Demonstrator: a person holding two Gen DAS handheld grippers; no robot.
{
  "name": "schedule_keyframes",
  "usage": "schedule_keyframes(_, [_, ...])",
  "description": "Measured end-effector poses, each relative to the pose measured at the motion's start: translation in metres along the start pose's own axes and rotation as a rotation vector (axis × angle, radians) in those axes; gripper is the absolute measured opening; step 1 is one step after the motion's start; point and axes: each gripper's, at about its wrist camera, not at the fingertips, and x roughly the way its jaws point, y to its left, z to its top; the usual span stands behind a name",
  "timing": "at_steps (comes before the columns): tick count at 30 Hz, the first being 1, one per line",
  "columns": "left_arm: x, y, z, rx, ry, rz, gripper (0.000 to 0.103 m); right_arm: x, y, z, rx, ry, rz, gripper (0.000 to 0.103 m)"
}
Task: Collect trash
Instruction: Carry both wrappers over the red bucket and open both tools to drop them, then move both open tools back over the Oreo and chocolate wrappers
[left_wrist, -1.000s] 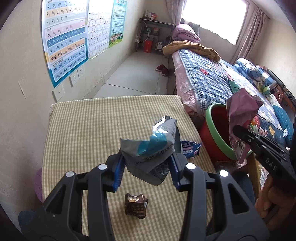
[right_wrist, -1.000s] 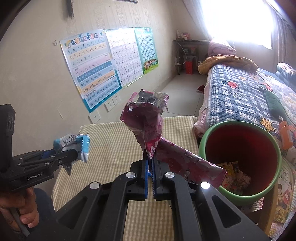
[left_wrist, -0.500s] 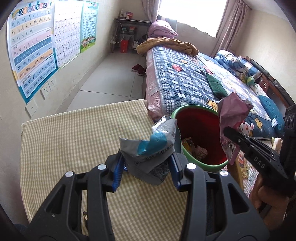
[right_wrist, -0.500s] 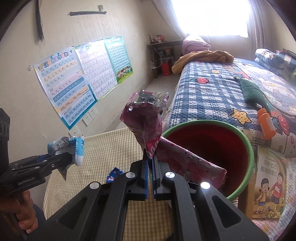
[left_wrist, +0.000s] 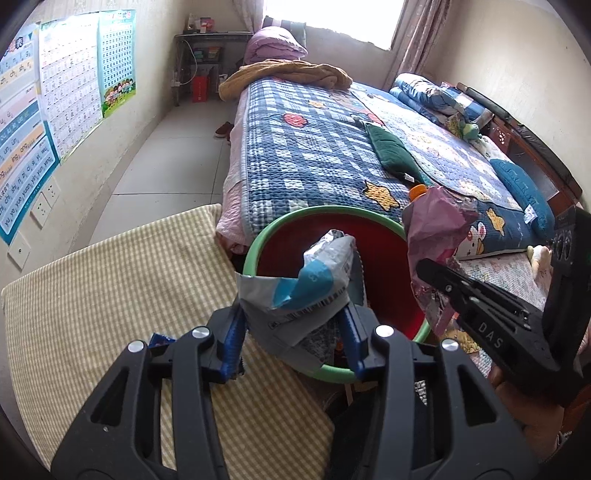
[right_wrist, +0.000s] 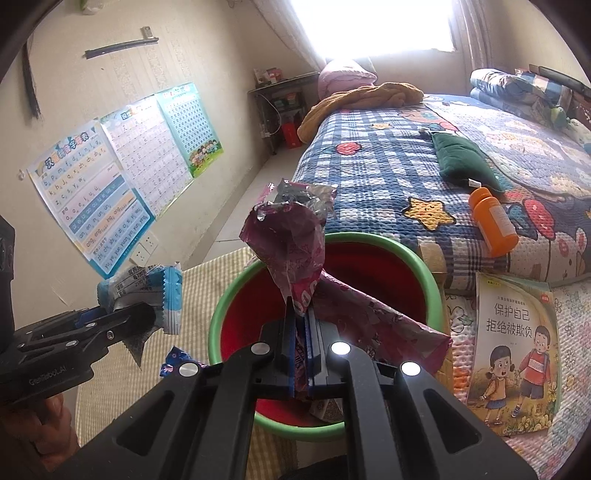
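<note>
Left gripper (left_wrist: 293, 328) clamped on grey-blue wrapper (left_wrist: 310, 291), jaws easing apart w/ wrapper between pads. Right gripper (right_wrist: 301, 354) clenched tight on crumpled purple bag (right_wrist: 291, 258), long axis upright. Red bin w/ green rim (left_wrist: 258, 243) sat at 12 o'clock from both, mouth just beyond tips. Right looked nearer, bag already over the opening; left at rim edge.

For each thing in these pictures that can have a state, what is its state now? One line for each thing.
Left gripper: jaws opening, the blue and grey wrapper between them, over the bin's rim.
Right gripper: shut on the purple wrapper, above the bin.
Bin: upright, open, some trash at the bottom.
Small blue wrapper: lying on the table.
Orange bottle: lying on the bed, cap on.
Picture book: closed.
</note>
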Motion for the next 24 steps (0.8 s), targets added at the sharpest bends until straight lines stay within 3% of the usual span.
schedule_keyframes(4, [0.011, -0.007, 0.007, 0.008, 0.011, -0.005, 0.046, 0.006, -0.008, 0.0, 0.012, 0.016, 0.001, 0.006])
schedule_keyframes(5, [0.013, -0.008, 0.009, 0.008, 0.014, -0.007, 0.047, 0.008, -0.009, 0.0, 0.015, 0.021, 0.001, 0.011])
schedule_keyframes(6, [0.016, -0.009, 0.01, 0.007, 0.019, -0.009, 0.052, 0.009, -0.011, 0.0, 0.019, 0.025, -0.005, 0.019])
schedule_keyframes(7, [0.017, -0.009, 0.011, 0.003, 0.02, -0.01, 0.054, 0.009, -0.013, 0.0, 0.023, 0.023, -0.007, 0.035])
schedule_keyframes(8, [0.017, -0.009, 0.011, -0.003, 0.02, -0.011, 0.059, 0.009, -0.014, -0.001, 0.026, 0.018, -0.011, 0.043])
schedule_keyframes(12, [0.014, -0.001, 0.011, -0.032, 0.01, -0.02, 0.08, 0.01, -0.017, -0.003, 0.027, 0.024, -0.026, 0.052])
schedule_keyframes(24, [-0.014, 0.017, 0.007, -0.078, -0.032, 0.003, 0.097, -0.001, 0.0, -0.008, 0.001, 0.025, -0.029, 0.07])
